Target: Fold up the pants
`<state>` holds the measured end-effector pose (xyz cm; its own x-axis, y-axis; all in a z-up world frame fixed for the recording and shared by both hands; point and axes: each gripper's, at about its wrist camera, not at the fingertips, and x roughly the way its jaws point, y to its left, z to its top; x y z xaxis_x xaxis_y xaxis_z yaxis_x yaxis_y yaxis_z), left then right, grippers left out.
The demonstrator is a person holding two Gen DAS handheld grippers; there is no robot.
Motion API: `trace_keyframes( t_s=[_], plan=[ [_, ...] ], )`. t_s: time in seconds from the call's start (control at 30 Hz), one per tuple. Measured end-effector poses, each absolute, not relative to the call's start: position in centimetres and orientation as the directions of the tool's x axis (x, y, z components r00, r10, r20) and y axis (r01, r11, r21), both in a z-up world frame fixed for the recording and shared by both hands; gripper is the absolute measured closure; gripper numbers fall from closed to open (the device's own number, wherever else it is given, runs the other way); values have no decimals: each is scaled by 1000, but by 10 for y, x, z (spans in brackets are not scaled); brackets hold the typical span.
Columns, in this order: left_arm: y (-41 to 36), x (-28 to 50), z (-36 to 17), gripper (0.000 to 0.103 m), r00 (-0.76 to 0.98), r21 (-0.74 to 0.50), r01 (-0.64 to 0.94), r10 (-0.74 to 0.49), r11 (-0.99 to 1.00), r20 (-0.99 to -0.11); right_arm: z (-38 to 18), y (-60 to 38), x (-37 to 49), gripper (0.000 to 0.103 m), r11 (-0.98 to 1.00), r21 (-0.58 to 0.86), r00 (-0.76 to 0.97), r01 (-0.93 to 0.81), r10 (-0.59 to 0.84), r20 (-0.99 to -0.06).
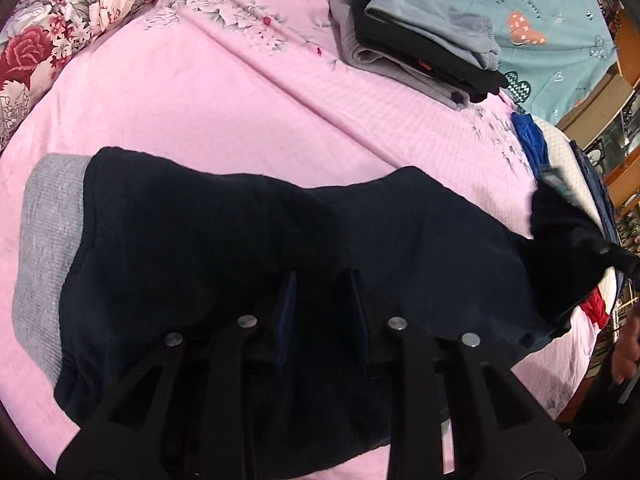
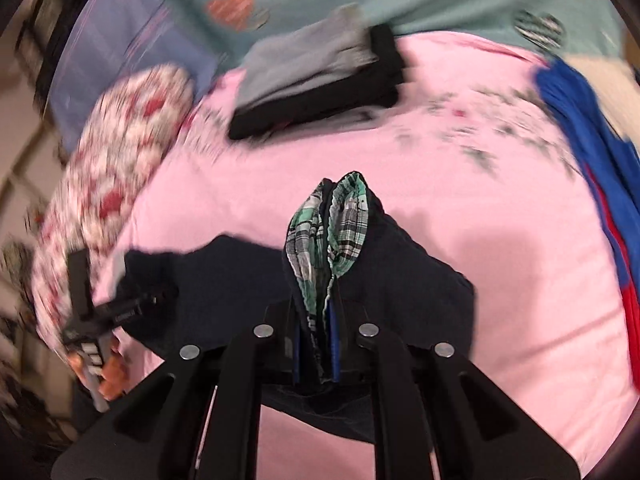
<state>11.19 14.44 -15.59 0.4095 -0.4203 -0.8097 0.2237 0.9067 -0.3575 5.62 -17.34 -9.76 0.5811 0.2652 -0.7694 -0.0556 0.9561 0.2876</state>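
Dark navy pants lie spread across the pink sheet, with grey lining showing at their left end. My left gripper hovers over the middle of them, its jaws a little apart and nothing pressed between the pads. In the right wrist view my right gripper is shut on a bunched part of the pants, where the green plaid lining sticks up between the fingers. That end rises off the sheet at the right. The left gripper, in a hand, shows blurred at the left.
A stack of folded grey and black clothes sits at the far side of the sheet. A floral pillow lies at the far left, a teal quilt behind. Blue and red garments lie along the right edge, near wooden furniture.
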Motion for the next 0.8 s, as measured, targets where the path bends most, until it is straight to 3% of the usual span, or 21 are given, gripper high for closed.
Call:
trace_keyframes(
  t_s=[0.27, 0.3, 0.37, 0.5, 0.53, 0.57, 0.6, 0.63, 0.67, 0.8],
  plan=[
    [142, 110, -155, 75, 410, -390, 220, -447, 894, -795, -169, -74, 99, 90, 981, 141, 415, -136, 186, -891],
    [143, 110, -155, 75, 411, -395, 221, -452, 892, -792, -172, -68, 100, 83, 982, 116, 403, -152, 169, -899],
    [144, 110, -156, 75, 408, -404, 220, -460, 888, -788, -164, -59, 97, 42, 972, 130, 362, -197, 196, -911],
    [145, 110, -157, 75, 406, -413, 219, -467, 884, -785, -120, -62, 83, 42, 934, 249, 429, -257, 341, -837],
    [145, 110, -157, 75, 406, -413, 219, -467, 884, -785, -109, -67, 82, 43, 945, 212, 486, -250, 311, -817],
    [145, 110, -157, 75, 406, -413, 219, -468, 884, -785, -106, -71, 84, 52, 958, 178, 522, -227, 274, -808],
    [145, 110, -157, 75, 406, -414, 218, -468, 884, -785, -107, -76, 87, 65, 968, 156, 538, -198, 241, -808],
    [145, 110, -157, 75, 406, -415, 218, -468, 884, -785, -115, -80, 93, 91, 974, 146, 529, -173, 218, -820],
    [145, 110, -157, 75, 406, -415, 218, -468, 883, -785, -130, -87, 104, 96, 975, 163, 484, -148, 215, -848],
    [146, 110, -156, 70, 402, -431, 225, -486, 874, -776, -180, -90, 116, 96, 970, 205, 394, -127, 239, -887]
  ],
)
